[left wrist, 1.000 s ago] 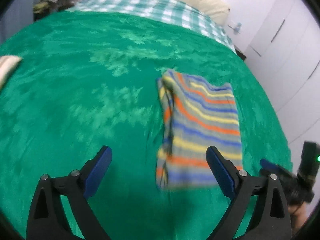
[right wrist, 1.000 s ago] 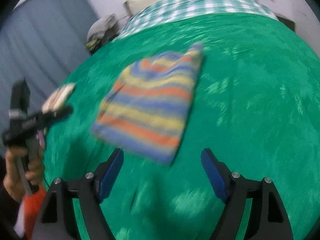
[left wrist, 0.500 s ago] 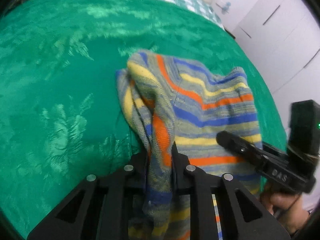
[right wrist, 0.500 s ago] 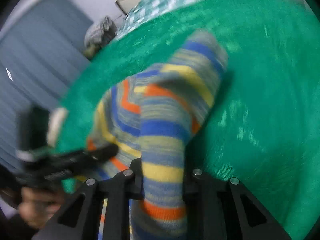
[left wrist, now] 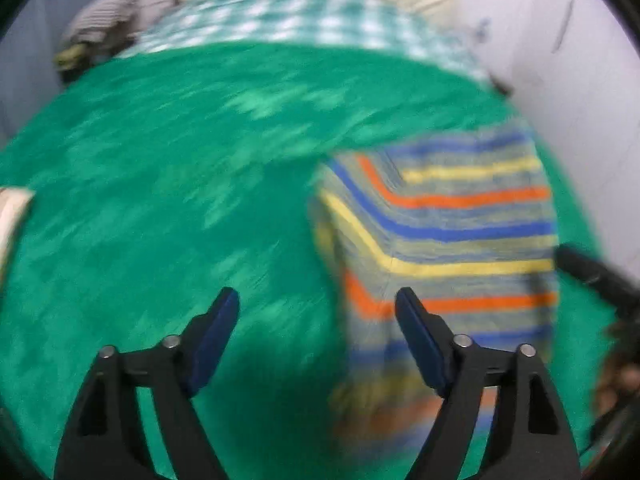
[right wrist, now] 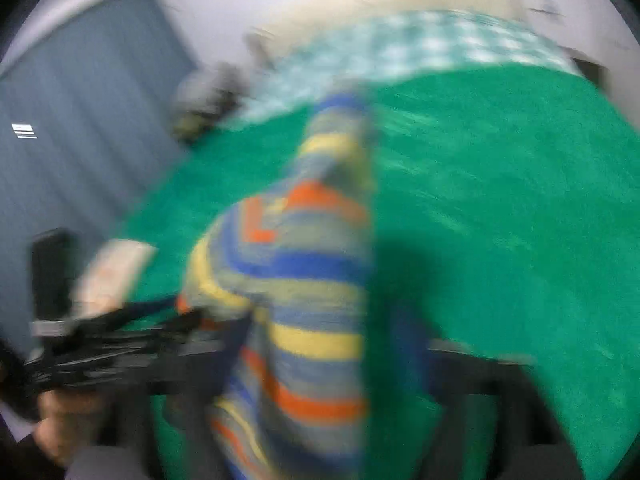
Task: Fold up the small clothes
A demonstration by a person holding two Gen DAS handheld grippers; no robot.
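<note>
A small striped garment (left wrist: 444, 240), with blue, yellow, orange and grey bands, lies folded on the green bedspread (left wrist: 180, 200). My left gripper (left wrist: 316, 320) is open and empty, with the garment's left edge just right of its right finger. In the blurred right wrist view the garment (right wrist: 304, 280) fills the middle, over my right gripper (right wrist: 320, 364). Its fingers look spread apart but are heavily smeared. The left gripper and its hand show at the lower left of that view.
A green-and-white checked sheet (left wrist: 304, 16) and a cream pillow lie at the head of the bed. A pile of clothes (left wrist: 96, 36) sits at the far left corner. A cream folded item (left wrist: 12, 208) lies at the left edge. White wall stands to the right.
Half a second ago both grippers were shut on the striped garment. My left gripper has let go, opened and drawn back left. The garment has dropped back onto the bed; the right view is blurred.
</note>
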